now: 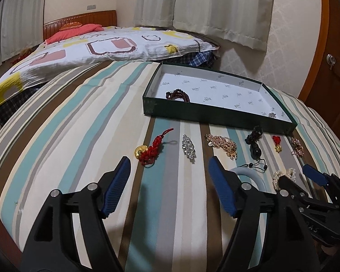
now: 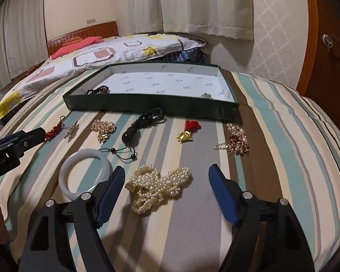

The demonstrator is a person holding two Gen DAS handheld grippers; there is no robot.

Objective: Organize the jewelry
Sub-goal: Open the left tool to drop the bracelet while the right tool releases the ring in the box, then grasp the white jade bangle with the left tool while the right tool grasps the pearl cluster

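Bed: striped teal, brown and cream bedspread [image 2: 192,238] fills both views' lower halves.
Box: shallow dark green cardboard box with white printed lining [image 2: 147,107], upper centre; dark red bead bracelet [image 2: 98,90] inside at its left end.
Loose jewellery: cream pearl strand heap [image 2: 158,184] low centre; pale jade bangle [image 2: 66,181] left of it.
Right gripper [image 2: 166,178]: jaws wide apart, empty, straddling the pearls.
Left gripper [image 1: 170,168]: wide apart, empty, above bare cloth.
Risk: I judge loops may slip out or snag the bangle.
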